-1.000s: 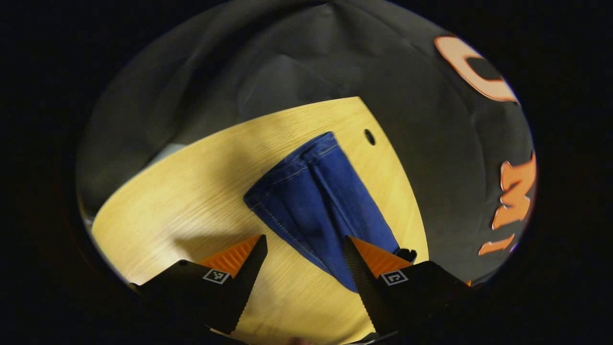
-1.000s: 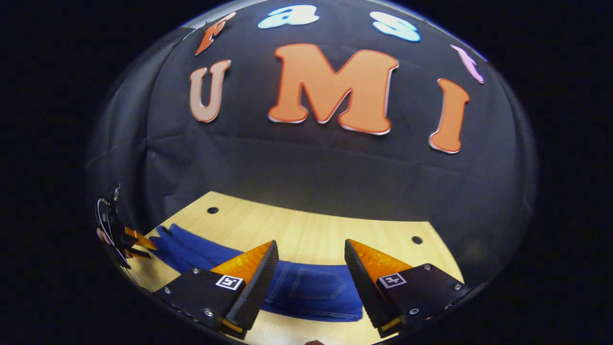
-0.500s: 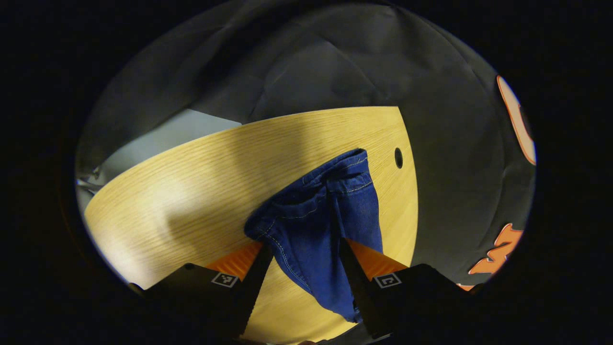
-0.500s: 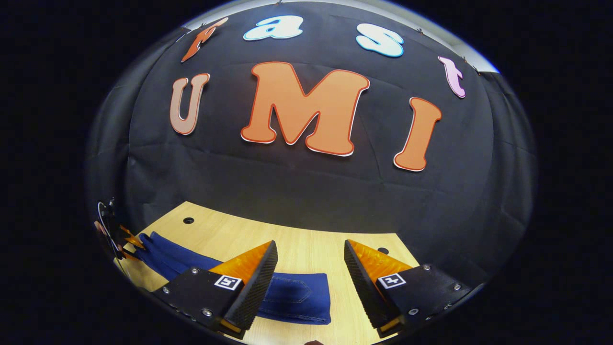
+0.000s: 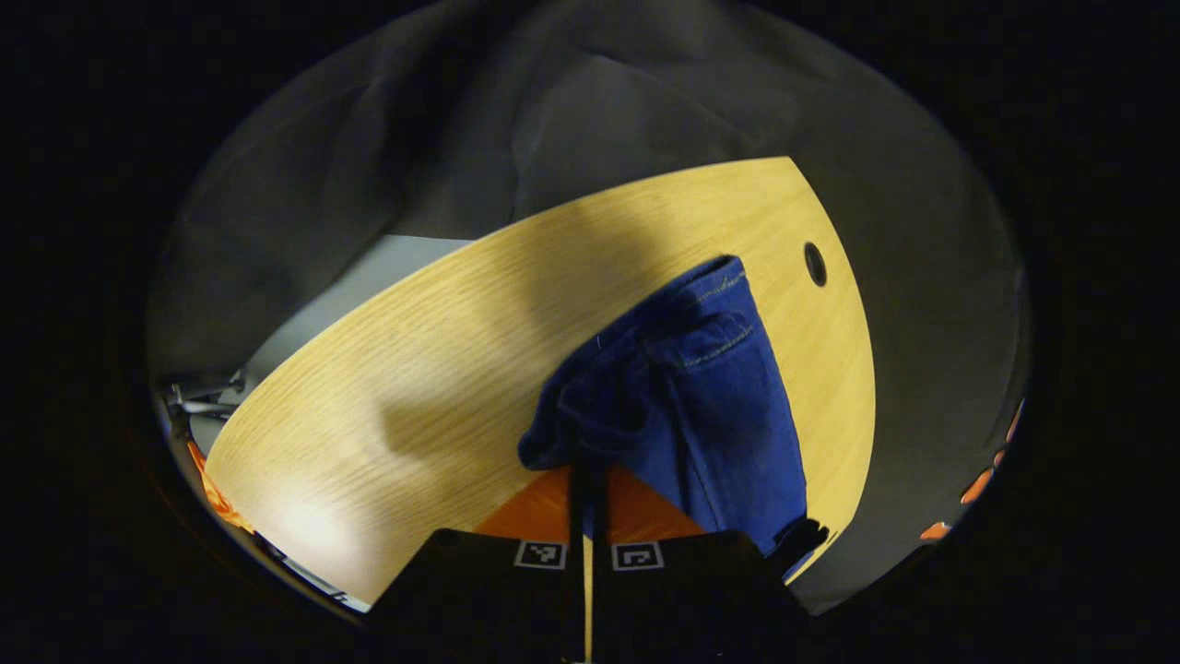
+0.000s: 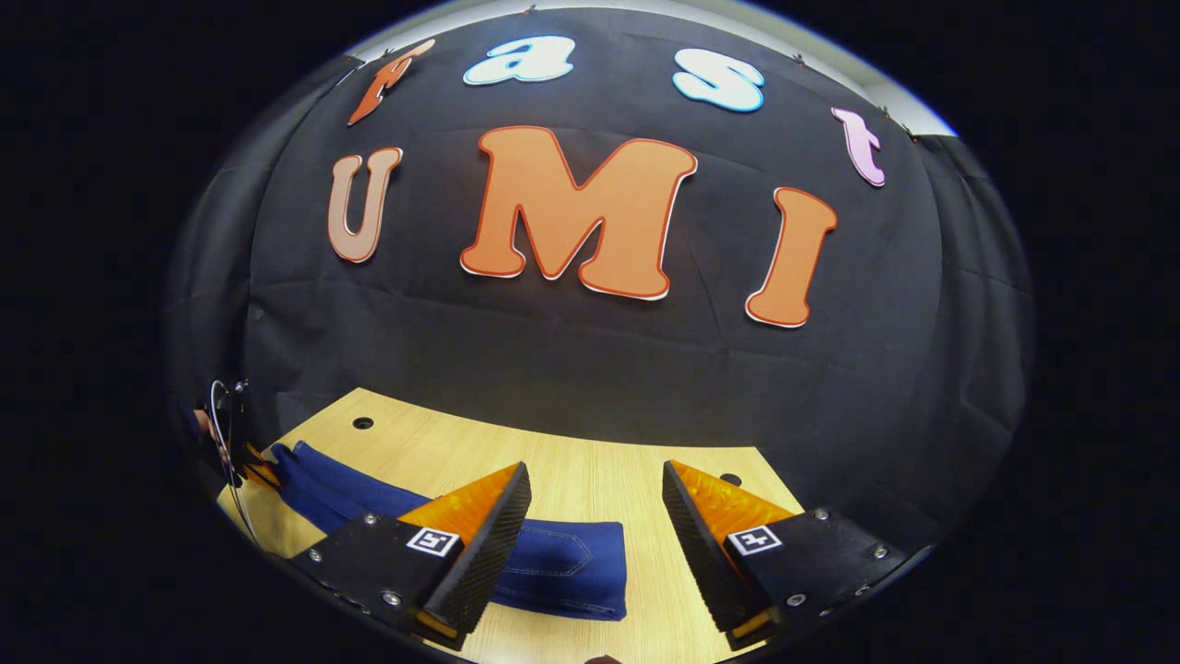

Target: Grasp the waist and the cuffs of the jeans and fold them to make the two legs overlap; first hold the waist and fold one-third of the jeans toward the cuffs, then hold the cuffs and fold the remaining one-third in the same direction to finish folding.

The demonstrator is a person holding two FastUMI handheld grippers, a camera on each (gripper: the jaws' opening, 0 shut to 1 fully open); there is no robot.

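At the bottom centre of the left gripper view my left gripper (image 5: pixel 586 480) has its jaws pinching the bunched cuffs (image 5: pixel 590 415) of the jeans (image 5: pixel 710 406), which lie toward the right of the tabletop (image 5: pixel 415 369). My right gripper (image 6: pixel 595 516) hovers with jaws spread above the folded waist end (image 6: pixel 562 567). I'd lift the cuffs low and carry them evenly over that fold, keeping both legs stacked.

The left gripper (image 5: pixel 587 480) has closed on the bunched cuff end of the blue denim jeans (image 5: pixel 687 397) — its fingers stood wide apart before.
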